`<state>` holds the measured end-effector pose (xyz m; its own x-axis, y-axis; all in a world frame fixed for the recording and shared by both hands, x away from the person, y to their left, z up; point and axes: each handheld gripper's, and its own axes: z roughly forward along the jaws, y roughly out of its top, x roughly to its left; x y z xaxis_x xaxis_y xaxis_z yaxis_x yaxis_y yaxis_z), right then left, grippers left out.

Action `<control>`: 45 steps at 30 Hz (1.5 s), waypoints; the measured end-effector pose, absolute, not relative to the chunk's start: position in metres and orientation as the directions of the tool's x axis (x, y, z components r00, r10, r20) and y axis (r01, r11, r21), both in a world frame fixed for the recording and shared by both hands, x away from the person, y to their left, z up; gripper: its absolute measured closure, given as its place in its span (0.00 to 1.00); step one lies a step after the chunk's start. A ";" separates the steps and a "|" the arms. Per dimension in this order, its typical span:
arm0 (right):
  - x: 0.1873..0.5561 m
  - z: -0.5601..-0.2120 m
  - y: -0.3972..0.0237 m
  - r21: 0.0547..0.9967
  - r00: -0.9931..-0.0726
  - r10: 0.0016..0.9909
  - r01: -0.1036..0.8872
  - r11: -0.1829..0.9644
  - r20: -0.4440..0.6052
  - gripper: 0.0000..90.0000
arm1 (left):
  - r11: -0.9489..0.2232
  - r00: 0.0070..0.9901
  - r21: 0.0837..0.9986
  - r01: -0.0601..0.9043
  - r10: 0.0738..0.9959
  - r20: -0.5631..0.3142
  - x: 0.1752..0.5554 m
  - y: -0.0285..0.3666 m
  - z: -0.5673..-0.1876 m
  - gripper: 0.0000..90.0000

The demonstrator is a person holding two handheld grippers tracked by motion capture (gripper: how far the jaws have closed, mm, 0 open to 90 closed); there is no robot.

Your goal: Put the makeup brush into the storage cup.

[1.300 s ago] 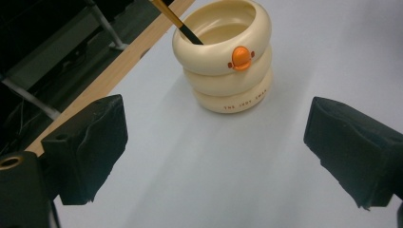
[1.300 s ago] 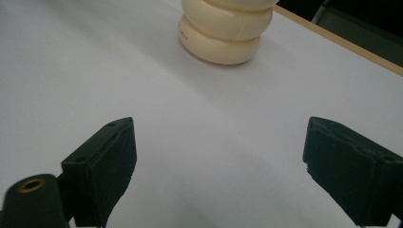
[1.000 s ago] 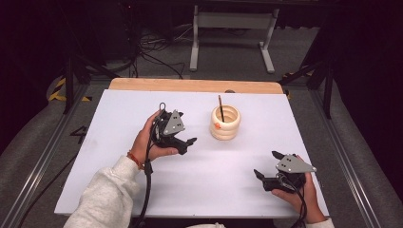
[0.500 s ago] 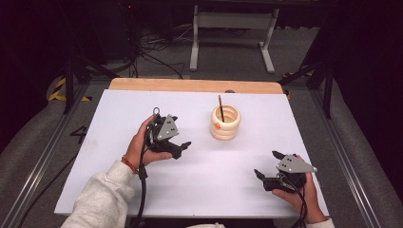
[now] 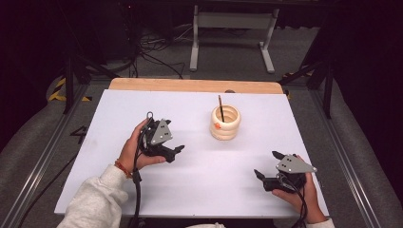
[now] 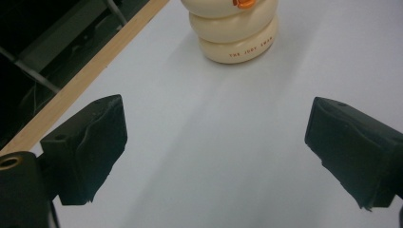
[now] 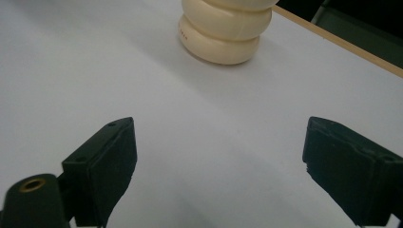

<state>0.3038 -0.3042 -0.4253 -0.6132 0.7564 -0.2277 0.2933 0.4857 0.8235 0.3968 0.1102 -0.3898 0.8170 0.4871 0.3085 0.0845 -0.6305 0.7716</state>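
Cream ringed holder [image 5: 225,123] standing upright on white table [image 5: 109,114], toward the far middle, with a thin dark stick [image 5: 221,108] rising from its opening and a small orange mark on its side. Left gripper [image 5: 172,153] held in the left hand [image 5: 133,151], left of the holder and well apart from it, jaws spread wide and empty, pointing toward the right side of the table. Right gripper [image 5: 268,164] held in the right hand [image 5: 300,194] near the front right corner, jaws likewise spread wide, nothing between them. Holder [image 6: 234,29] seen ahead of the parted jaws in left gripper view, small lettering on its lowest ring. Holder [image 7: 224,29] also ahead in right gripper view. Wooden strip [image 5: 195,85] along the table's far edge.
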 end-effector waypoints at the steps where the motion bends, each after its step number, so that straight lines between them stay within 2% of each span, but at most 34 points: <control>1: 0.304 -0.425 -0.304 0.823 -0.613 0.756 0.293 0.486 -0.229 0.13 | -0.633 0.813 0.770 0.080 0.489 0.317 0.396 0.113 -0.391 0.09; 45: 0.302 -0.425 -0.302 0.817 -0.620 0.748 0.289 0.499 -0.237 0.13 | -0.637 0.784 0.760 0.125 0.533 0.318 0.368 0.155 -0.415 0.09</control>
